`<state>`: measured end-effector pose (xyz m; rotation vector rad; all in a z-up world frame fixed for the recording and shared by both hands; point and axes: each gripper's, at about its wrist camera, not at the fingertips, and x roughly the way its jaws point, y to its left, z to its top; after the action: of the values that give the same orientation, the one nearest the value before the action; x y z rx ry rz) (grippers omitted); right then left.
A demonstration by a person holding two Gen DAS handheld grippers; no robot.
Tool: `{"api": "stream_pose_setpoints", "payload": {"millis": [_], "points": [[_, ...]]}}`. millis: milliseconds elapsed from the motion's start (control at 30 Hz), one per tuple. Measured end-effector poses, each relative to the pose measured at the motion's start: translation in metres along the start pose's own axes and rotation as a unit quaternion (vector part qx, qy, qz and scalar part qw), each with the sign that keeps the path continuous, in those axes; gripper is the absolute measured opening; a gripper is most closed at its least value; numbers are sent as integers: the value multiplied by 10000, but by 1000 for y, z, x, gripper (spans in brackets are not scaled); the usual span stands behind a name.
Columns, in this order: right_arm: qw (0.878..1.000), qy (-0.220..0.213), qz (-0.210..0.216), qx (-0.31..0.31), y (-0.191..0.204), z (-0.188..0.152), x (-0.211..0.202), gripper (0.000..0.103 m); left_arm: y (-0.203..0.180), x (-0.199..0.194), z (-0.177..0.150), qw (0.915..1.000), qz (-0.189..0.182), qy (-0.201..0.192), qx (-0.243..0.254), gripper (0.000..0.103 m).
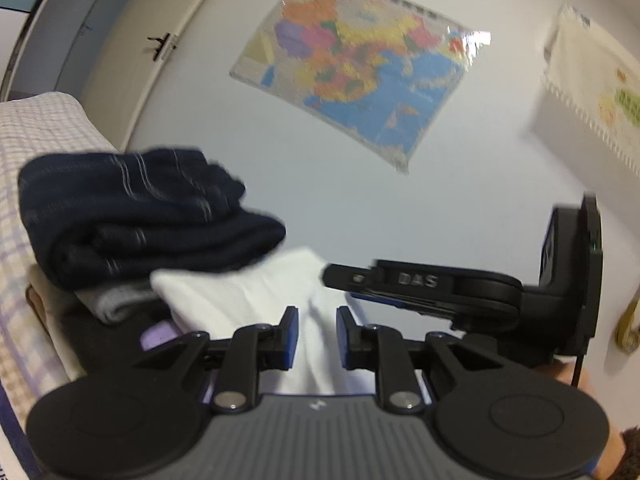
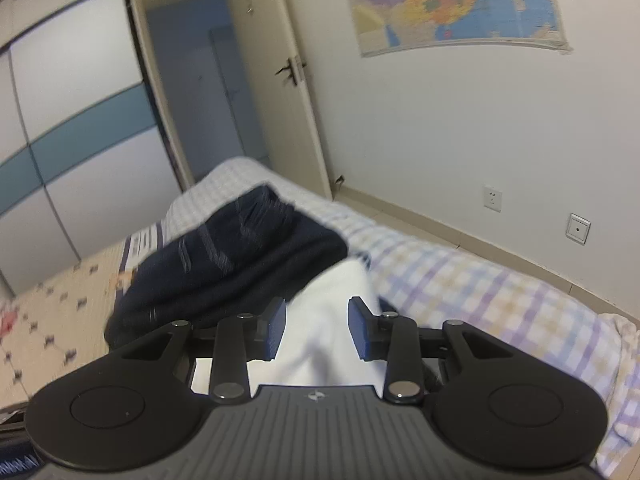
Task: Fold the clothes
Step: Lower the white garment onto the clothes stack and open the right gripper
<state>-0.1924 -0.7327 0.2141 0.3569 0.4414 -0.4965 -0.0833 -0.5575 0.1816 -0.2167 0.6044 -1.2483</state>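
Setting the white garment [image 2: 332, 320] beside the folded navy sweater [image 2: 224, 264], both grippers [image 1: 316, 334] [image 2: 316, 330] stand part-open around it, pads clear; next, withdraw.

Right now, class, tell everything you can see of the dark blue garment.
The dark blue garment looks like soft knit with thin pale stripes. It is folded into a thick bundle lying on a white cloth and a grey one, on the checked bed cover. Neither gripper touches it.

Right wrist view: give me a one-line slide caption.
Right gripper open over a white garment, a folded navy striped garment beside it on the checked bed cover.
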Motion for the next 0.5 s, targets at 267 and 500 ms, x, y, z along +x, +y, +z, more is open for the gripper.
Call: {"api": "stream_pose_setpoints", "payload": {"millis": [267,500], "points": [[9989,279,-164,340,-24,-22,36,33,17,18,-19,9992,224,301,169,15],[9988,44,-171,446,-15,-22,8,39,6,-7,-11,9956,548,-193,733,30]]}}
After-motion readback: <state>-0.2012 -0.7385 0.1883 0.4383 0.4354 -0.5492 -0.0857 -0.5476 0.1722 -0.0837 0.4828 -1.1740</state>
